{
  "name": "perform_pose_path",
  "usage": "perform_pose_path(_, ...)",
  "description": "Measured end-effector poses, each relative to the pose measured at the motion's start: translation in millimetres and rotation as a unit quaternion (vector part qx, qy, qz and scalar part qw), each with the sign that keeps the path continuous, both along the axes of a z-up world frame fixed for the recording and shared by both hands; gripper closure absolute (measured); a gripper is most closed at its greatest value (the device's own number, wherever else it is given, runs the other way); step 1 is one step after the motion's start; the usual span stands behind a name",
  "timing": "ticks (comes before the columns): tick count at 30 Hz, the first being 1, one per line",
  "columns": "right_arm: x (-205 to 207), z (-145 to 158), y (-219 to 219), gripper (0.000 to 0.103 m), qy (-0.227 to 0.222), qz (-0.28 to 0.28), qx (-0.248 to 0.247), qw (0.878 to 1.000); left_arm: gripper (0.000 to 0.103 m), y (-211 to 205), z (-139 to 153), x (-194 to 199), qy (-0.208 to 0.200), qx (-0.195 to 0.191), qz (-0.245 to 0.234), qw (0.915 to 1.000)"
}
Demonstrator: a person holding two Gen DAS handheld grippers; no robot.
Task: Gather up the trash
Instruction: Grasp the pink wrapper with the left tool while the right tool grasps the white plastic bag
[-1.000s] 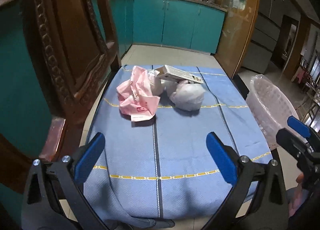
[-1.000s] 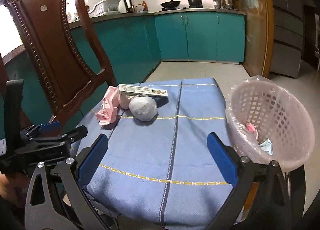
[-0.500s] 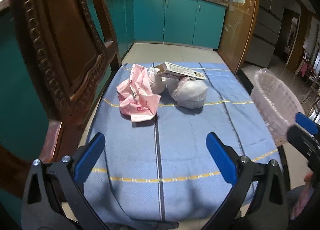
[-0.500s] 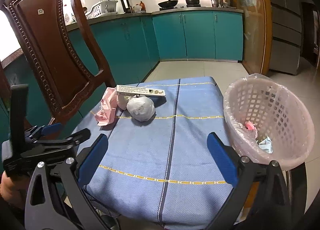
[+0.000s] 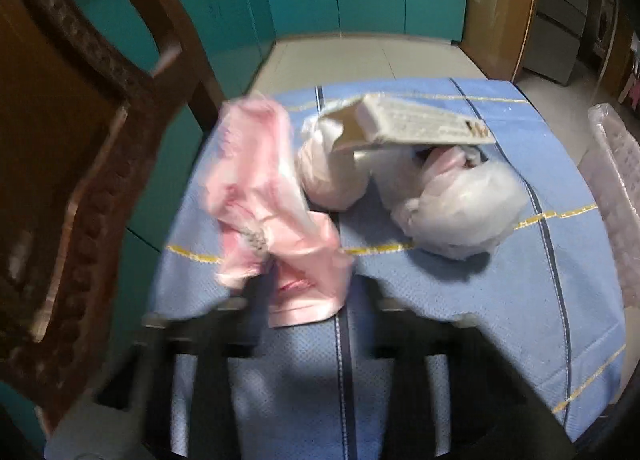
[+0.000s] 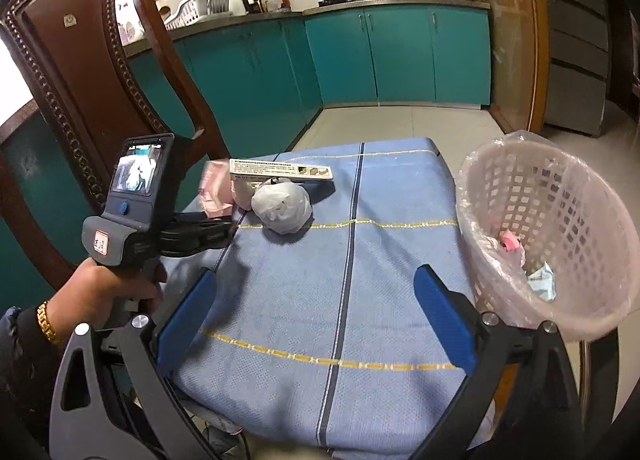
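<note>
A crumpled pink plastic bag (image 5: pixel 268 212) lies on the blue tablecloth (image 5: pixel 460 324) beside two knotted white bags (image 5: pixel 456 208) with a flat cardboard box (image 5: pixel 416 124) resting on top. My left gripper (image 5: pixel 308 296) is blurred, right at the pink bag's near edge, its jaws close together on either side of that edge. In the right wrist view the left gripper (image 6: pixel 224 232) reaches the pink bag (image 6: pixel 214 190). My right gripper (image 6: pixel 316 312) is open and empty above the cloth's near part. A pink lined basket (image 6: pixel 560 228) stands at the right.
A carved wooden chair (image 6: pixel 80 76) stands close at the table's left. The basket holds a few scraps (image 6: pixel 524 256). Teal cabinets (image 6: pixel 400 56) and tiled floor lie beyond the table's far end. The table edge drops off near the basket.
My left gripper has moved forward and left to the pink bag, and its jaws have narrowed from wide open. The right gripper has barely moved.
</note>
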State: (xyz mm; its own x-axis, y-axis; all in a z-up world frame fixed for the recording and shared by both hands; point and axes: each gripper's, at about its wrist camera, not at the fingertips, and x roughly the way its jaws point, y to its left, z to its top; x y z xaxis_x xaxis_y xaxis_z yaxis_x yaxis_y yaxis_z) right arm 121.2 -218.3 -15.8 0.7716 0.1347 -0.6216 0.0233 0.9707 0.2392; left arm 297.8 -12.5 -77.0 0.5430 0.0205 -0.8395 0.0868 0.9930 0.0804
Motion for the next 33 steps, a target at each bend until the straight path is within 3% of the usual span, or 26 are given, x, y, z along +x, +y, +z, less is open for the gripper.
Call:
perform_pose_path(3, 20.1, -2.2, 5.0, 0.006, 0.01, 0.016, -0.011, 1.0, 0.095, 11.2, 17.3, -15.8, 0.0, -0.047, -0.004, 0.9989)
perform_pose_path(7, 63.5, -12.8, 13.4, 0.008, 0.04, 0.05, 0.013, 0.998, 0.095, 27.1, 58.6, -75.9, -0.057, -0.108, -0.02, 0.9923)
perform_pose_path(10, 100.2, -23.1, 27.1, 0.012, 0.056, 0.063, 0.005, 0.996, 0.095, 36.1, 68.3, -117.0, -0.091, -0.157, -0.03, 0.983)
perform_pose_path(13, 131.1, -33.6, 41.9, 0.015, 0.063, 0.073, -0.002, 0.995, 0.096, 36.8, 65.6, -140.1, -0.099, -0.163, -0.03, 0.9812)
perform_pose_path(15, 153.1, -42.2, 51.4, 0.023, 0.065, 0.081, -0.003, 0.995, 0.095, 32.4, 67.8, -147.4, -0.104, -0.158, -0.038, 0.9812)
perform_pose_path(16, 162.1, -47.7, 54.3, 0.038, 0.072, 0.081, -0.006, 0.994, 0.095, 30.7, 66.8, -149.2, -0.104, -0.152, -0.041, 0.982)
perform_pose_path(17, 171.4, -56.3, 57.1, 0.063, 0.093, 0.085, -0.01, 0.992, 0.095, 28.5, 65.8, -149.6, -0.103, -0.147, -0.042, 0.9829)
perform_pose_path(18, 176.6, -63.9, 58.9, 0.075, 0.116, 0.09, -0.012, 0.989, 0.095, 27.5, 64.7, -149.6, -0.1, -0.143, -0.045, 0.9837)
perform_pose_path(21, 162.6, -58.3, 58.1, 0.088, 0.124, 0.1, -0.01, 0.987, 0.095, 32.5, 66.4, -145.8, -0.095, -0.149, -0.044, 0.9833)
perform_pose_path(26, 93.4, -17.0, 34.3, 0.088, 0.098, 0.107, 0.029, 0.989, 0.095, 36.7, 65.0, -145.9, -0.093, -0.164, -0.053, 0.9806)
perform_pose_path(31, 22.5, -12.5, 0.2, 0.088, 0.072, 0.104, 0.106, 0.986, 0.095, 34.1, 64.2, -145.6, -0.088, -0.169, -0.063, 0.9797)
perform_pose_path(33, 2.5, -10.9, -9.0, 0.088, 0.052, 0.079, 0.105, 0.99, 0.095, 32.4, 62.8, -144.5, -0.084, -0.172, -0.064, 0.9795)
